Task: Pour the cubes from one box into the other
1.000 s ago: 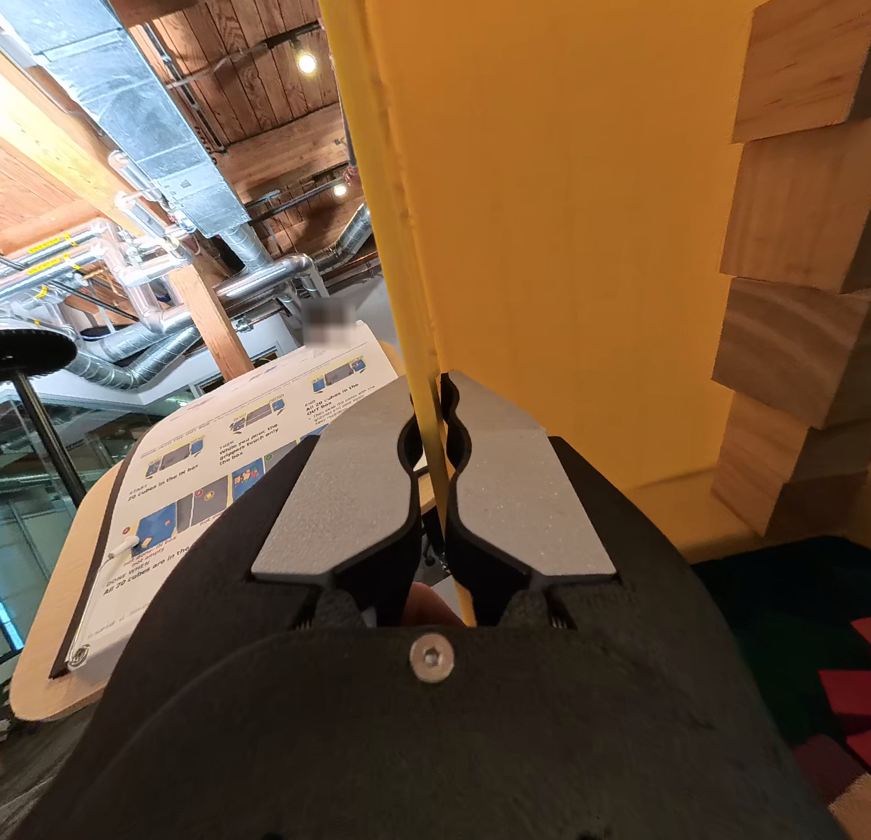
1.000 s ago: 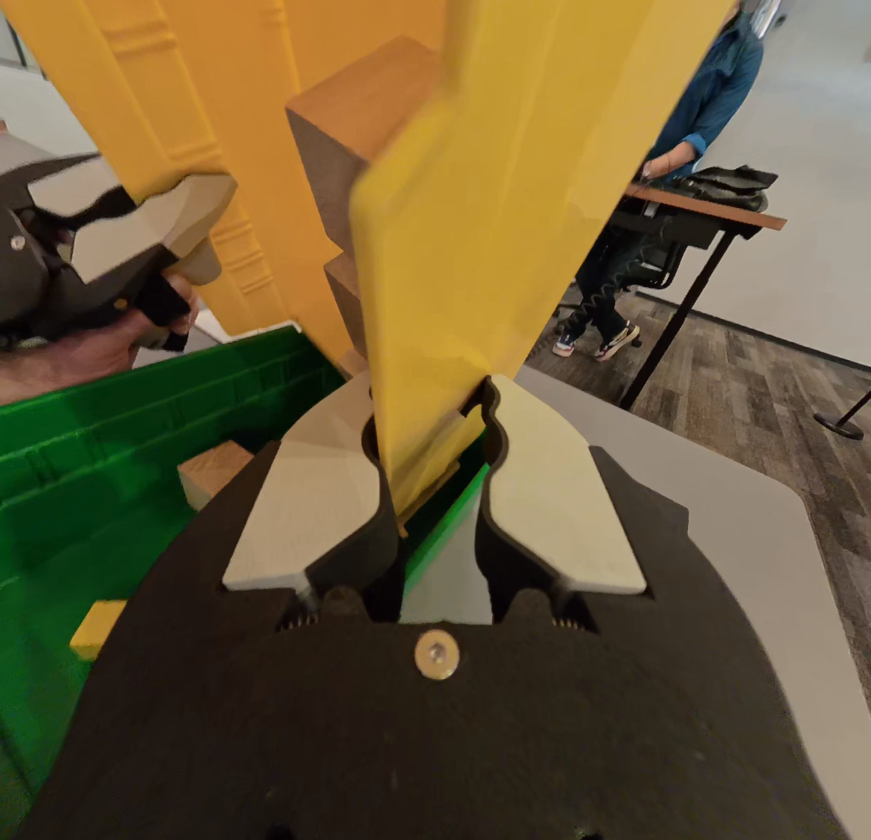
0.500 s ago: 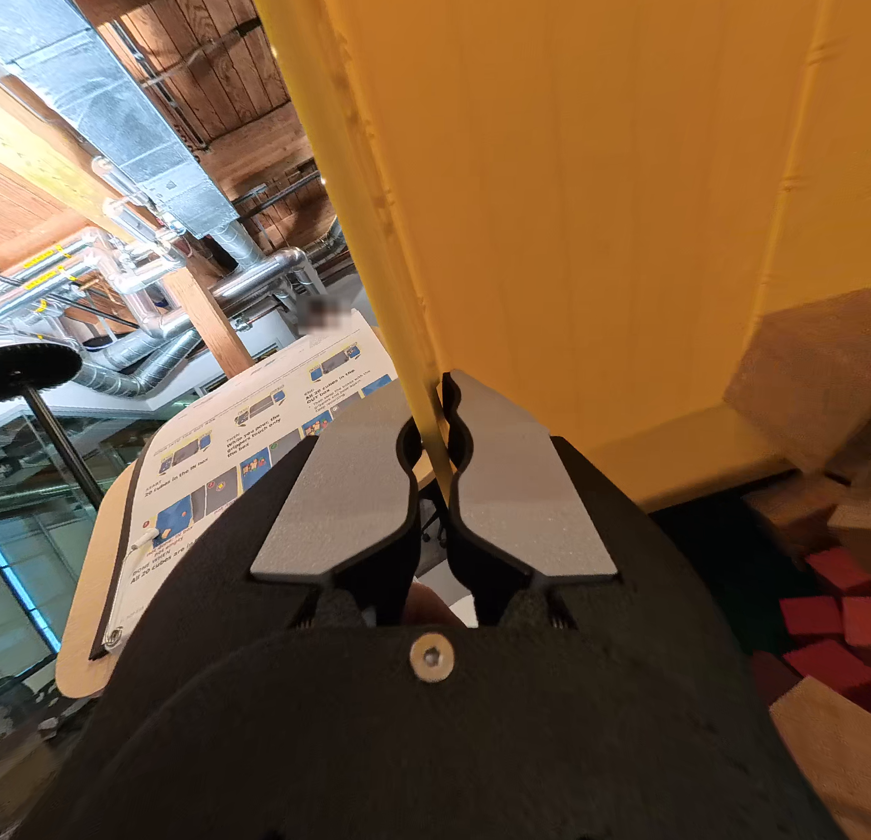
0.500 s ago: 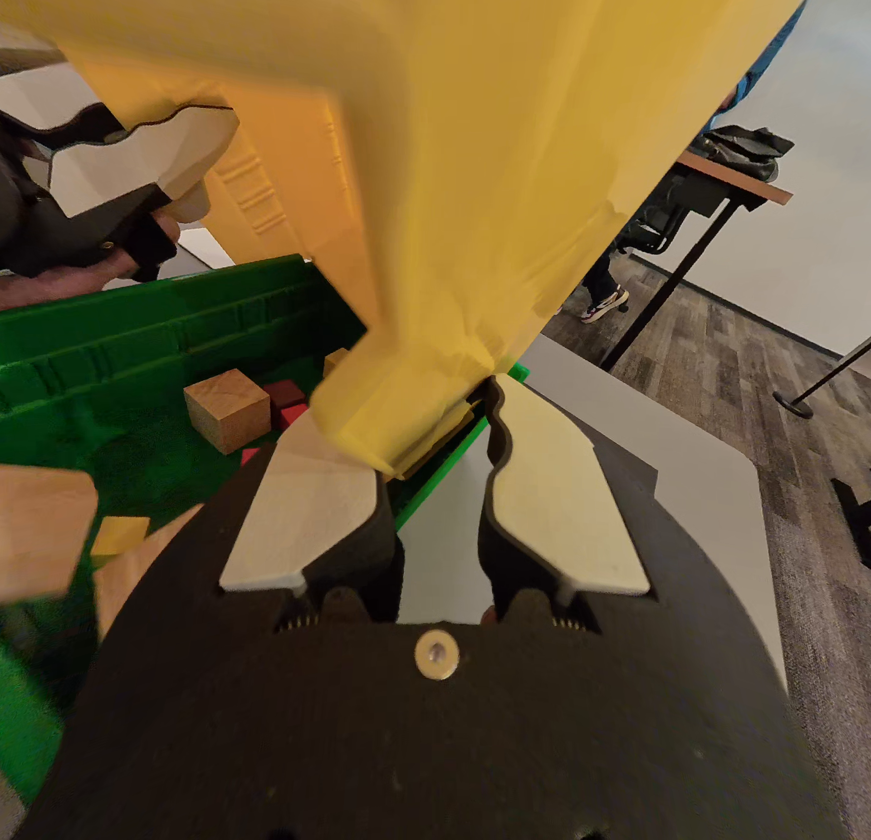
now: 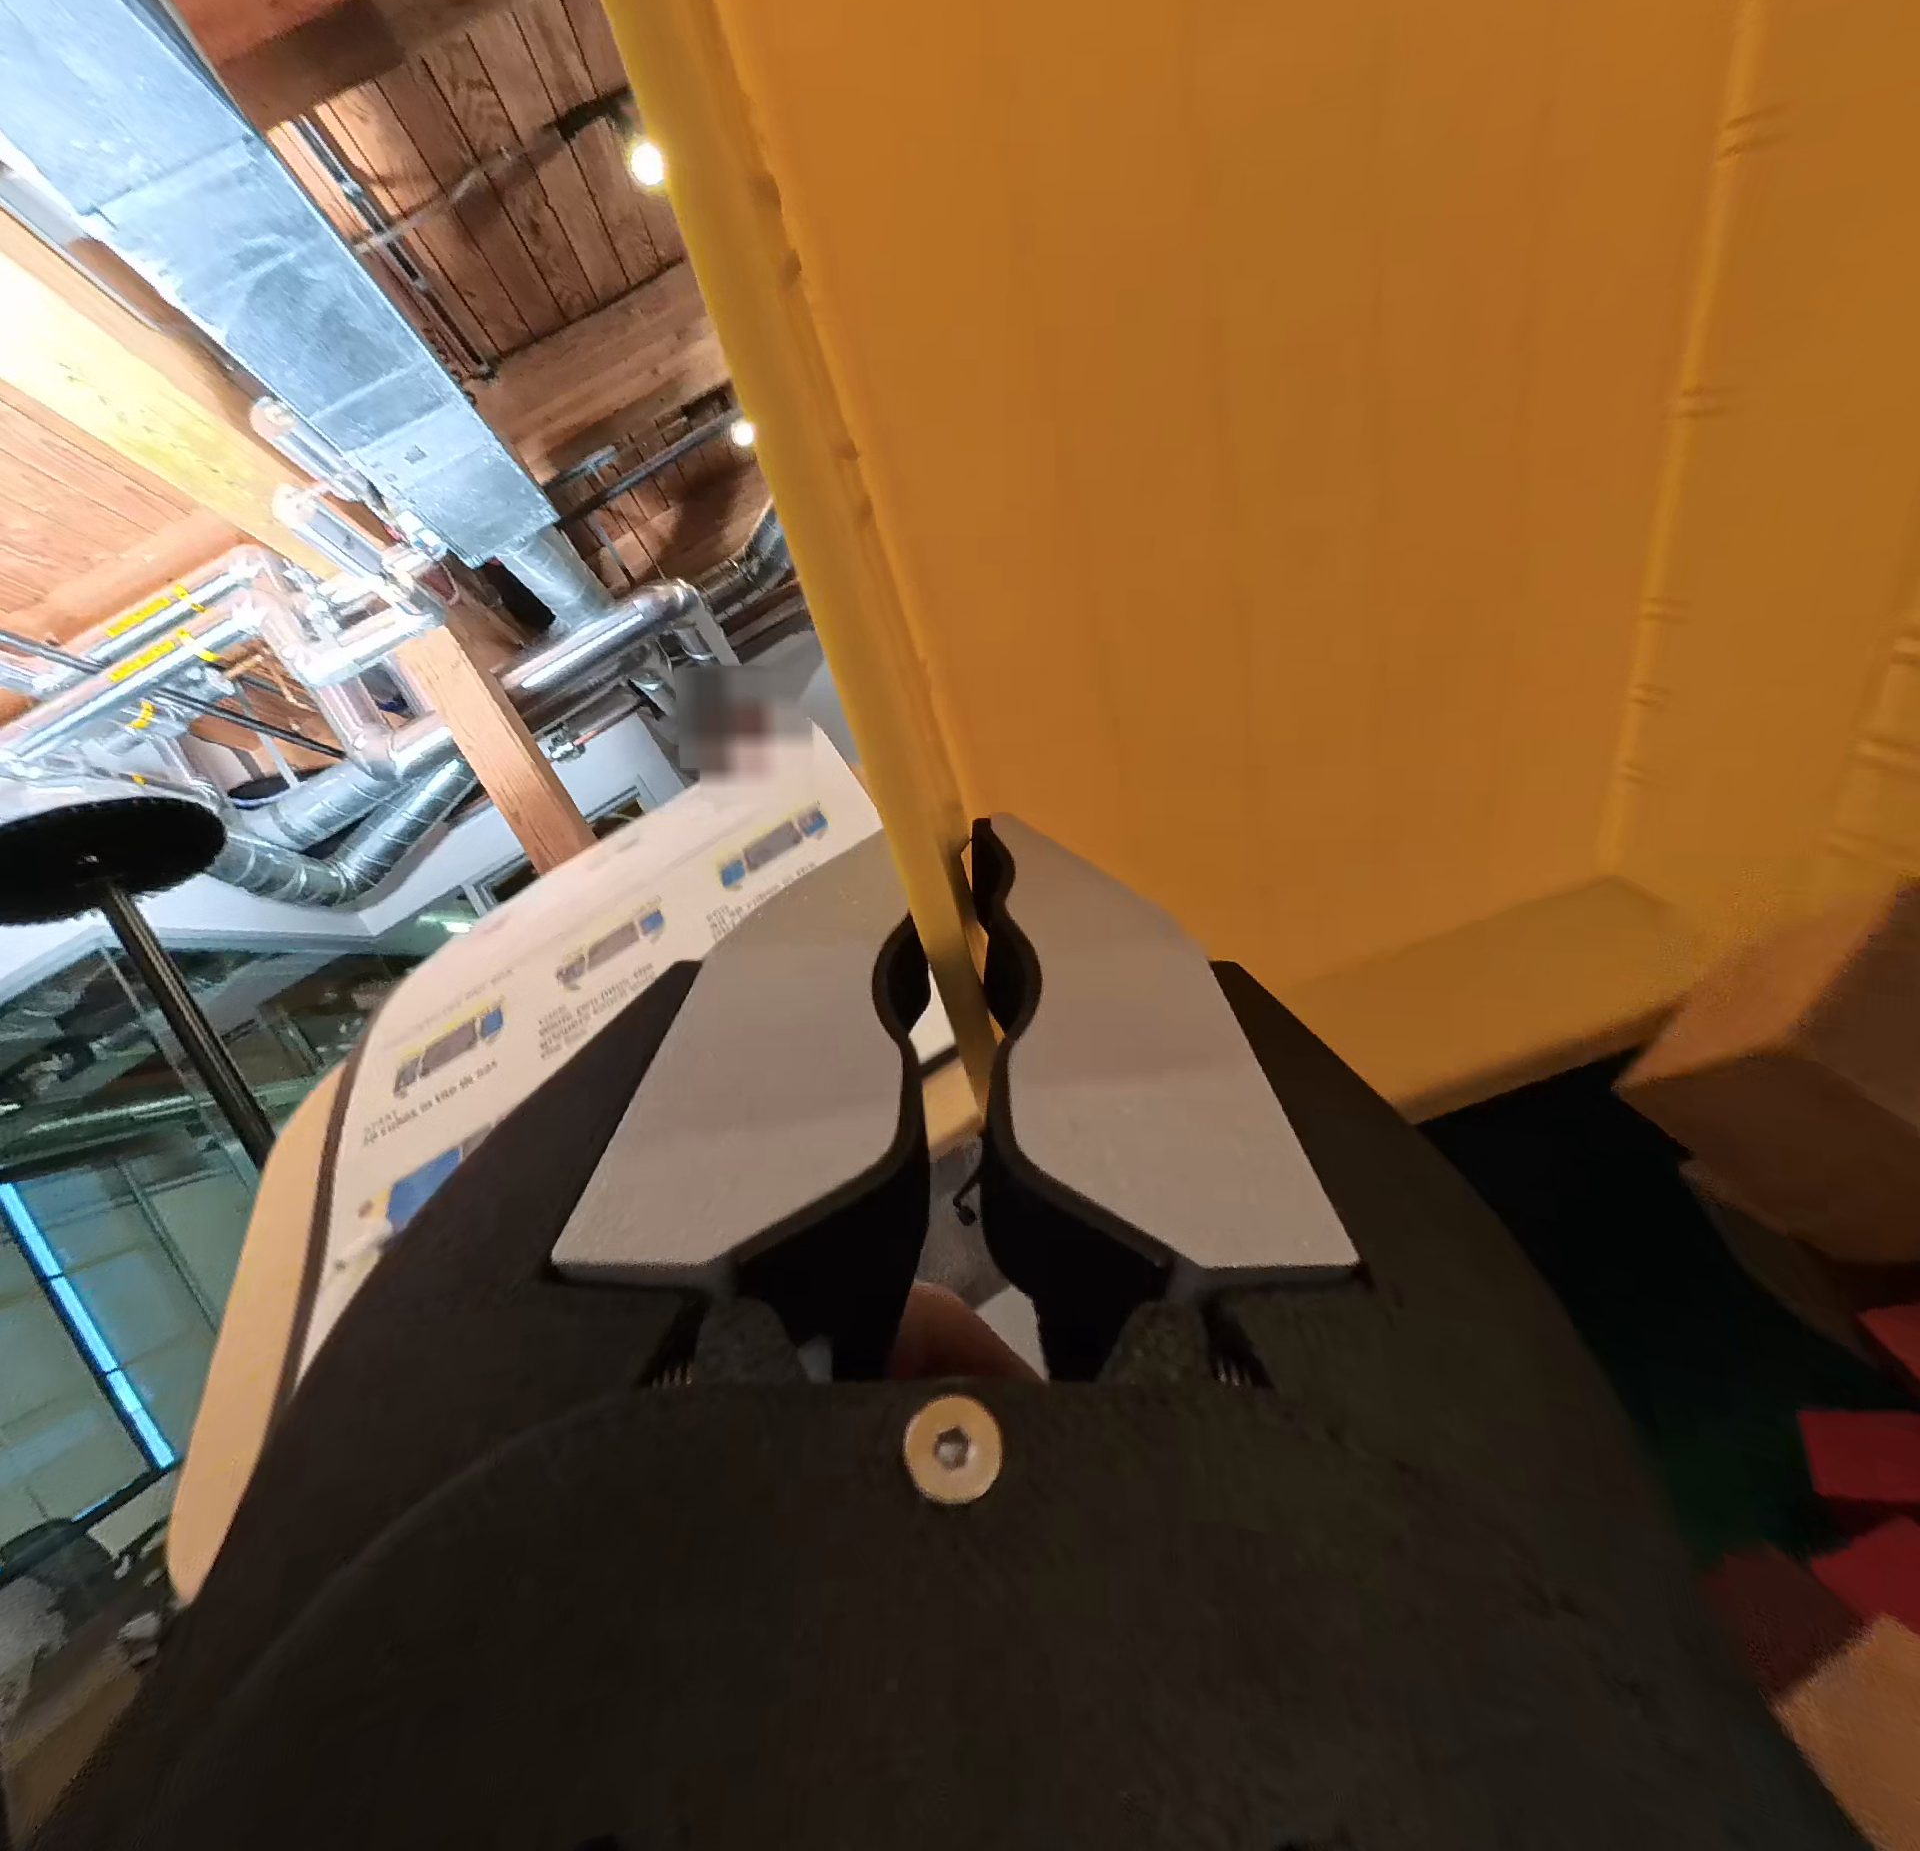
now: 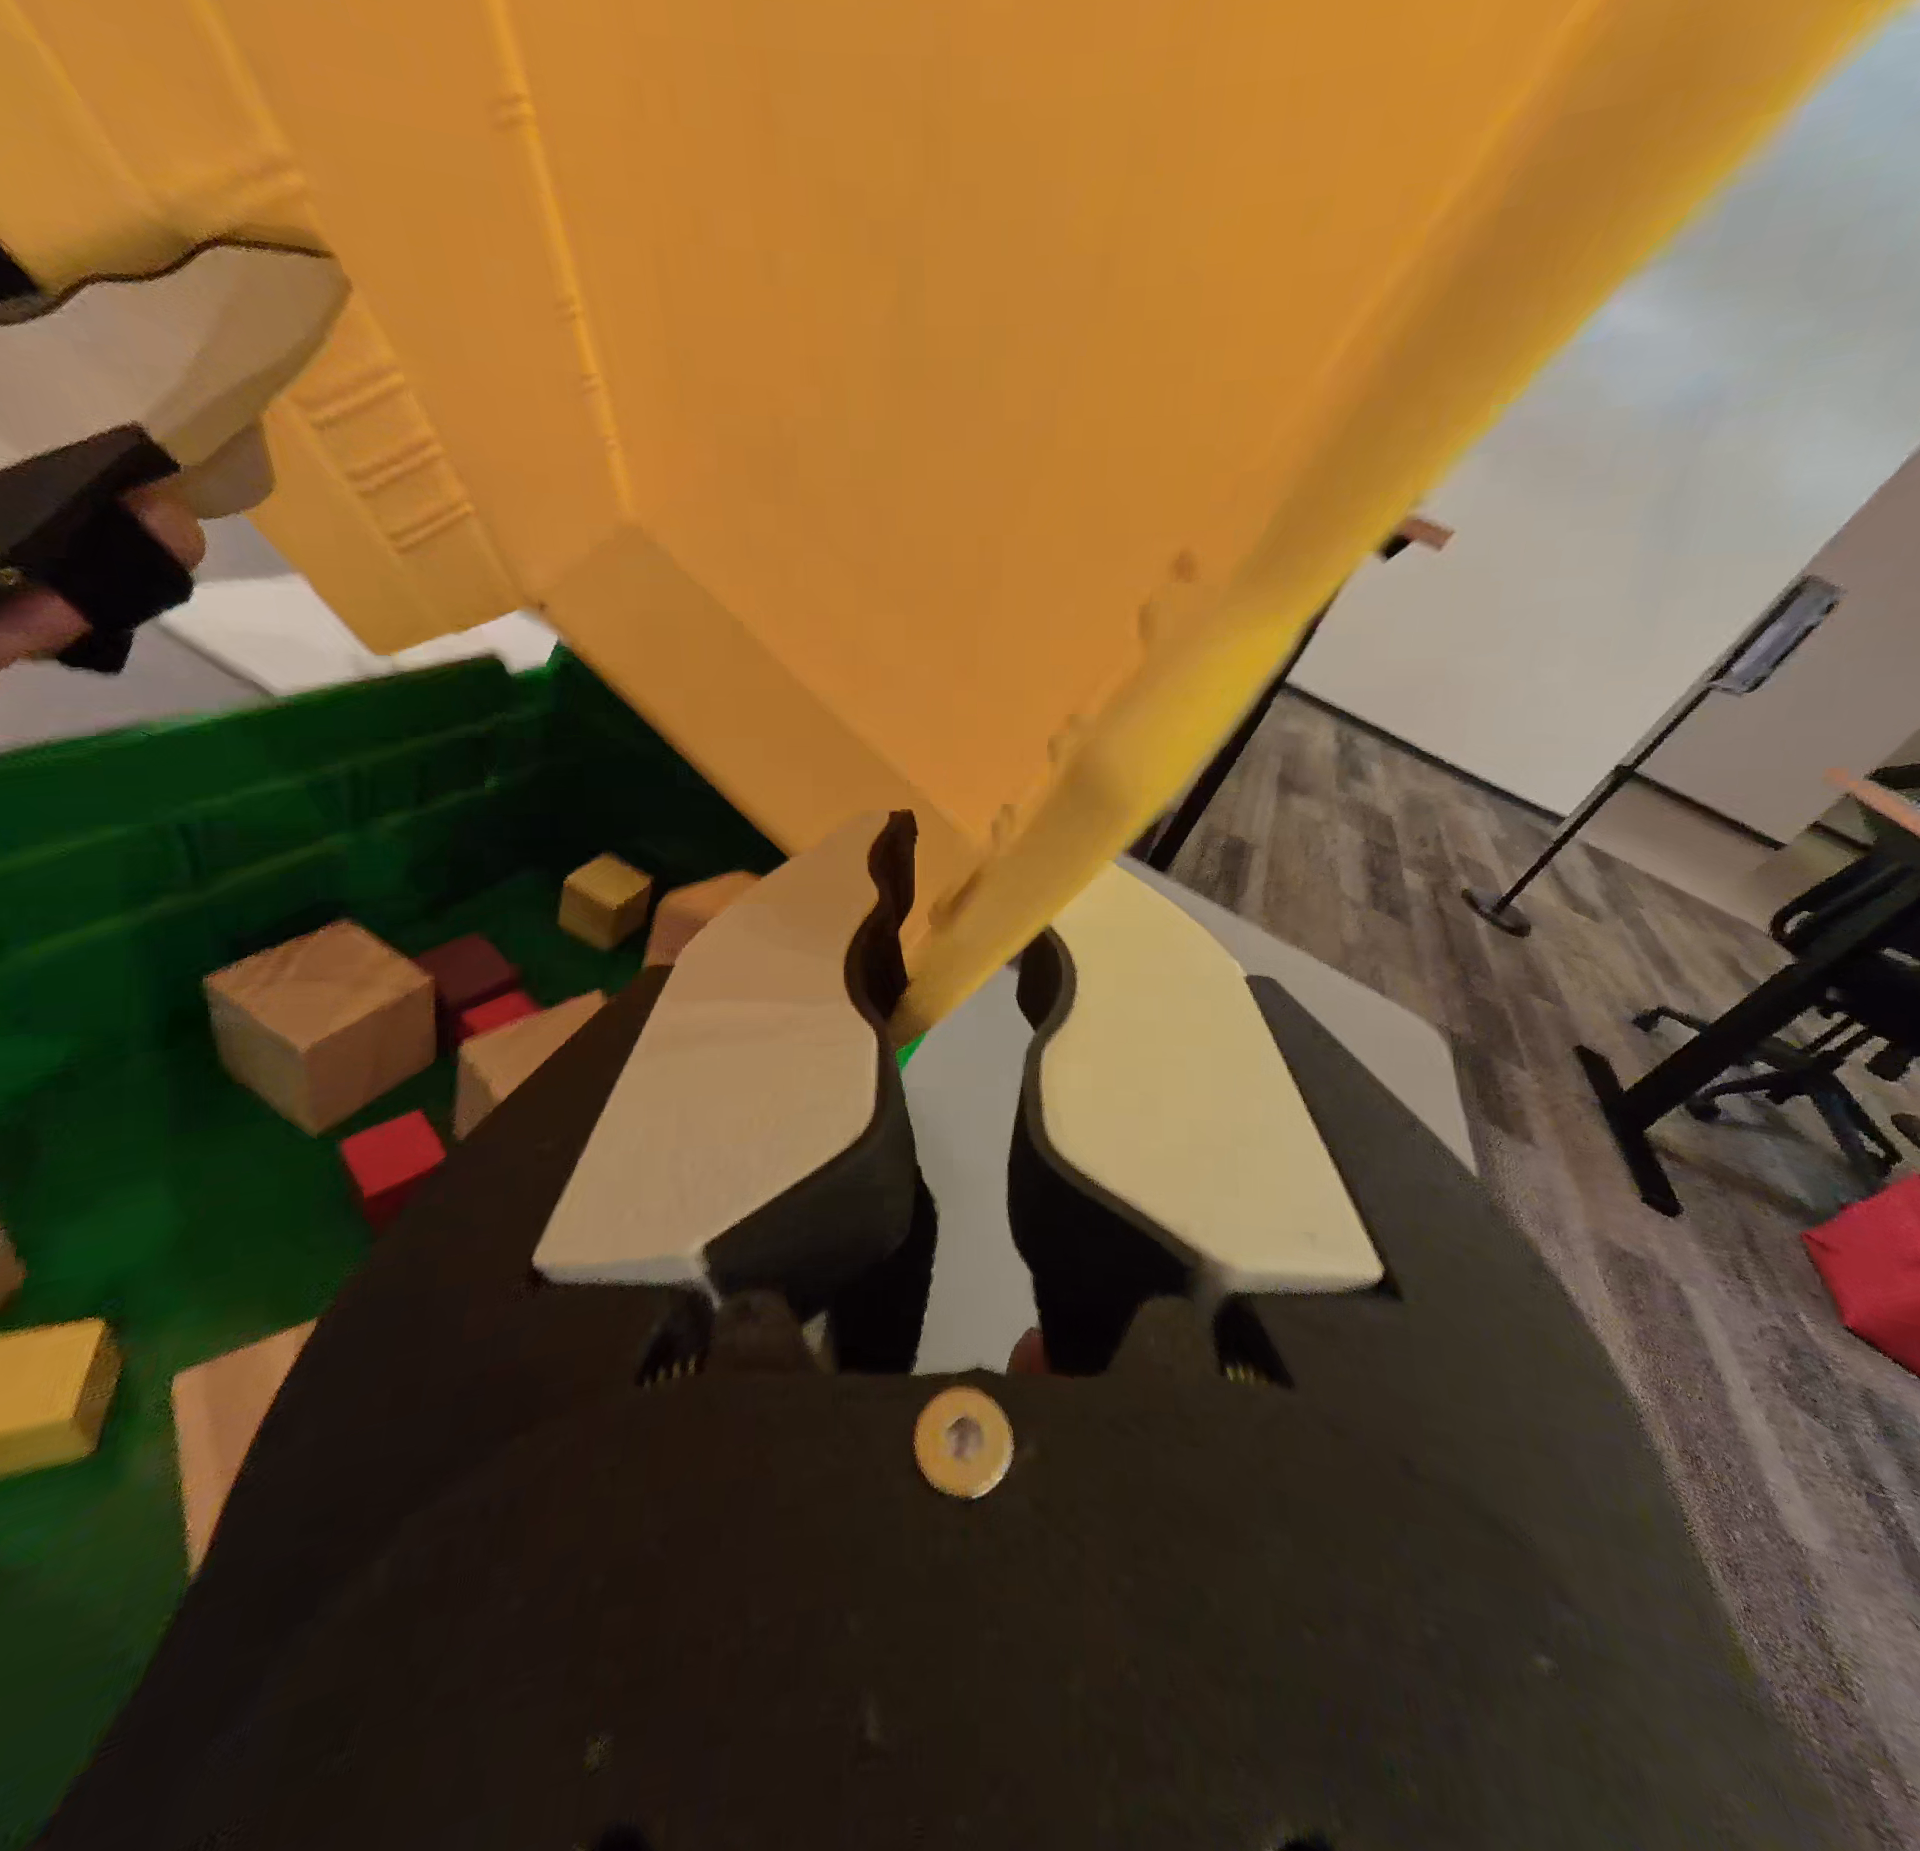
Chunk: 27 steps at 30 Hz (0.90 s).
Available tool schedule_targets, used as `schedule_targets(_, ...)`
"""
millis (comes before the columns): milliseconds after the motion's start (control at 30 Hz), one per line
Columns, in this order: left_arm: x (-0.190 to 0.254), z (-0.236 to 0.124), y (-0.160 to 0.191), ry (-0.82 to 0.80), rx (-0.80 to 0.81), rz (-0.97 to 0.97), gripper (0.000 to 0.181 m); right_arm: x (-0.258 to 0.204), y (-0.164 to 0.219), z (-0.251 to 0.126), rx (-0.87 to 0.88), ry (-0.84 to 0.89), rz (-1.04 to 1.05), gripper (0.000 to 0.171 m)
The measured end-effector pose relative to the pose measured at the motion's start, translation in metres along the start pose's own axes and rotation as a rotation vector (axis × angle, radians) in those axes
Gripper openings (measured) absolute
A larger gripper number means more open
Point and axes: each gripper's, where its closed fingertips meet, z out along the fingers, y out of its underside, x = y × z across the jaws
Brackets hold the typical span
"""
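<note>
Both my grippers, left (image 5: 961, 954) and right (image 6: 961, 944), are pinched tight on opposite walls of the yellow box (image 6: 935, 295), tipped steeply over the green box (image 6: 312, 793) so everything slides out (looks about empty). The cubes (image 6: 317, 1017) sit inside the green one. There's a printed instruction sheet (image 5: 582, 970) behind, not quoting it.

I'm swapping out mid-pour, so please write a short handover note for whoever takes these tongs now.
Left tongs: shut on the yellow box wall.
Right tongs: gripping the opposite rim of the same box.
The box is tipped steeply over the green box.
Done: wooden, red and yellow cubes lie in the green box.
Left: one wooden cube blurs at the yellow box's mouth; check it is empty, then set it down.
</note>
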Motion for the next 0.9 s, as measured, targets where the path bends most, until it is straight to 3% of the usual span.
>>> schedule_targets(267,-0.028,0.017,-0.028,-0.048,0.056,-0.002,0.006,0.012,-0.050,0.001,0.075,0.056,-0.068,0.007)
schedule_targets(500,-0.080,0.012,-0.058,-0.076,0.029,-0.054,0.007,-0.004,-0.122,-0.008,0.072,0.019,-0.138,0.013)
schedule_targets(733,-0.167,-0.024,-0.071,-0.096,-0.102,-0.014,0.004,-0.074,-0.176,0.001,0.016,-0.119,-0.133,0.015)
schedule_targets(800,-0.195,-0.038,-0.068,-0.080,-0.155,-0.006,0.004,-0.102,-0.189,0.011,-0.005,-0.160,-0.104,0.010)
schedule_targets(900,-0.241,-0.064,-0.057,-0.085,-0.230,0.030,0.004,-0.150,-0.203,0.027,-0.032,-0.248,-0.096,0.016)
